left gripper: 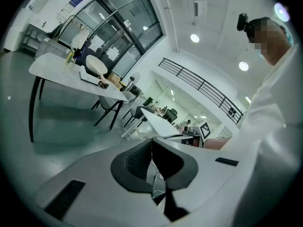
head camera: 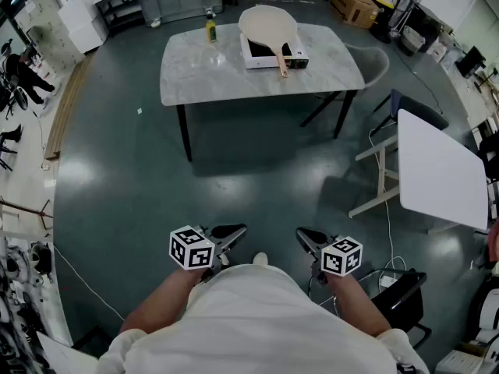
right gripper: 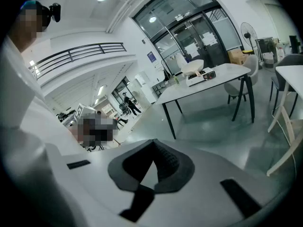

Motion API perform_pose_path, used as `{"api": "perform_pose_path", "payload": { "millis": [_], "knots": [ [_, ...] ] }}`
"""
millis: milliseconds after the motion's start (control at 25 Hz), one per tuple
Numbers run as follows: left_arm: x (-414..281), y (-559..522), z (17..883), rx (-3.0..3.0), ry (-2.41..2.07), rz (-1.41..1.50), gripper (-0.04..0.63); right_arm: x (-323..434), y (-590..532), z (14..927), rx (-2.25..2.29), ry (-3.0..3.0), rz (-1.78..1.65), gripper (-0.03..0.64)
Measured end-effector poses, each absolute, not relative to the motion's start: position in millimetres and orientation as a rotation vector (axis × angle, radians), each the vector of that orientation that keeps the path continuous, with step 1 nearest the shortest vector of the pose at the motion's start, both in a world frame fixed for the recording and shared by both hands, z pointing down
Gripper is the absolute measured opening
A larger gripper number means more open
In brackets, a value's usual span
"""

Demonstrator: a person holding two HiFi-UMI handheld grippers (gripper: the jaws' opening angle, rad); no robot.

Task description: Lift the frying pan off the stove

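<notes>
A cream frying pan [head camera: 269,26] with a wooden handle [head camera: 280,59] rests on a small white stove [head camera: 273,54] on the marble table [head camera: 195,72] across the room. Both grippers are held close to the person's body, far from the table. The left gripper [head camera: 238,231] and the right gripper [head camera: 302,235] are both shut with nothing between the jaws. In the left gripper view the pan [left gripper: 96,65] sits far off at upper left beyond the left gripper [left gripper: 151,142]. In the right gripper view the pan [right gripper: 193,66] shows small on the distant table [right gripper: 208,85] beyond the right gripper [right gripper: 152,142].
A yellow bottle [head camera: 210,29] and a clear glass [head camera: 212,55] stand on the marble table left of the stove. A grey chair [head camera: 376,65] stands at its right end. A white folding table [head camera: 440,170] is at the right, a black chair [head camera: 401,298] by the person.
</notes>
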State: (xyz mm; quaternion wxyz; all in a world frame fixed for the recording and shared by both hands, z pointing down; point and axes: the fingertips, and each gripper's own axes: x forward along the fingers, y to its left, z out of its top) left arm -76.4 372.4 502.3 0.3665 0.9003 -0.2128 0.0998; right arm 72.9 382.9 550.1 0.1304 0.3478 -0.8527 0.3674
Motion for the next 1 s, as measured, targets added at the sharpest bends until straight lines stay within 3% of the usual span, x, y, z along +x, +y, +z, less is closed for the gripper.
{"api": "perform_pose_path", "payload": {
  "millis": [520, 840, 1000],
  "knots": [
    [-13, 316, 503, 2.342, -0.57, 0.248, 0.02, 126, 361, 580, 1.01, -2.459, 1.147, 0.005],
    [2, 214, 517, 2.325, -0.519, 0.181, 0.021, 145, 273, 591, 1.079, -2.432, 1.223, 0.009],
    [8, 139, 504, 2.345, -0.479, 0.164, 0.021, 148, 206, 575, 1.104, -2.398, 1.205, 0.043]
  ]
}}
